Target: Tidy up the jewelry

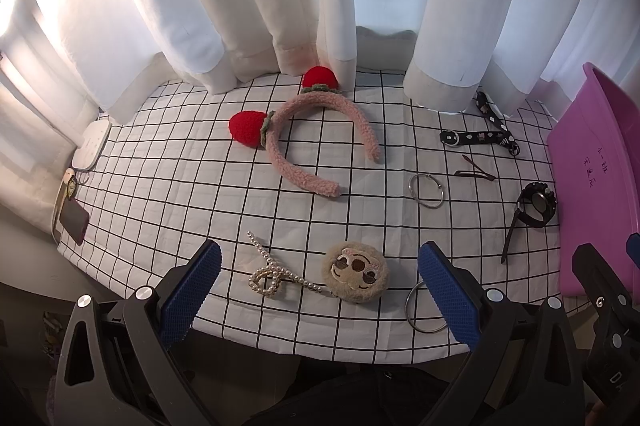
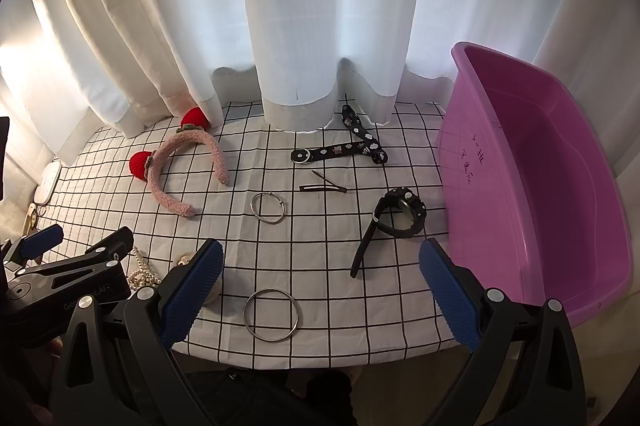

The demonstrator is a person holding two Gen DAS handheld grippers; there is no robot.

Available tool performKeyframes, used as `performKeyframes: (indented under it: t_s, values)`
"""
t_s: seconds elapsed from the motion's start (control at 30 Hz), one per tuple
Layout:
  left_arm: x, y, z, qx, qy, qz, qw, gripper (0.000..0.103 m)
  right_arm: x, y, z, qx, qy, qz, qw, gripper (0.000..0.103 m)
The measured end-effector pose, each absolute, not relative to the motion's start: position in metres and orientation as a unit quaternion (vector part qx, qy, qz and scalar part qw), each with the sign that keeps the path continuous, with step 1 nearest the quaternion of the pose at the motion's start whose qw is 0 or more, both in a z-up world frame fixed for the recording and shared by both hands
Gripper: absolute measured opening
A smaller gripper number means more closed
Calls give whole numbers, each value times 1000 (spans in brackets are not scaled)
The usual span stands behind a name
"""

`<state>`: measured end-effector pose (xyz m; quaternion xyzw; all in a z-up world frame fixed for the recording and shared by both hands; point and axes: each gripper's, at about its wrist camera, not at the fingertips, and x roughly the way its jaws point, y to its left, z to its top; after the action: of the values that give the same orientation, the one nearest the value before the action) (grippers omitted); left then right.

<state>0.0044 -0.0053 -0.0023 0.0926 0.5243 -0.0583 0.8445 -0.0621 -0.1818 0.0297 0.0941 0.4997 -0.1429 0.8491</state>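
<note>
Both black tongs-style grippers with blue ridged pads hang above the near edge of a table covered by a white cloth with a black grid (image 2: 320, 258). Jaws on the left gripper (image 1: 320, 290) stand wide apart and grasp nothing; below and between them lie a looped string of white pearl beads (image 1: 270, 276) and, just beside it, a round beige plush charm with a stitched cartoon face (image 1: 356, 272). Jaws on the right gripper (image 2: 320, 292) are equally wide and empty, and a large plain silver metal ring (image 2: 271, 314) lies flat on the cloth between its pads.

Farther back, toward the left, a fuzzy pink headband with two red knitted strawberry ears (image 1: 316, 141) lies near the white curtains (image 2: 320, 5). Near the middle rests a smaller silver hoop (image 2: 268, 207), with two thin dark hair clips (image 2: 324, 185) just beyond it. Behind those, a black strap printed with small pale flowers and fitted with a metal buckle (image 2: 340, 149) lies bent in a V. To the right, a black wristwatch with a studded round case (image 2: 400, 211) lies near the bin, its band trailing toward the viewer.

At the right edge stands an empty purple plastic bin (image 2: 560, 185), tilted, with dark handwriting on its outer wall. On the far left edge lie a white flat device (image 1: 92, 145) and a dark phone (image 1: 74, 220).
</note>
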Motion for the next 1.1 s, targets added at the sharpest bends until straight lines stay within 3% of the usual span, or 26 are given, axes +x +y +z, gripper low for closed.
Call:
performKeyframes:
  t_s: [0.57,1.1]
  values:
    - [10,16,-21,61,546,-48,834,97,-64,-183,17,111,513,-129,841,94]
    - [12,43,-111,40,590,-79,802,97,-73,-234,-63,149,559,-138,804,94]
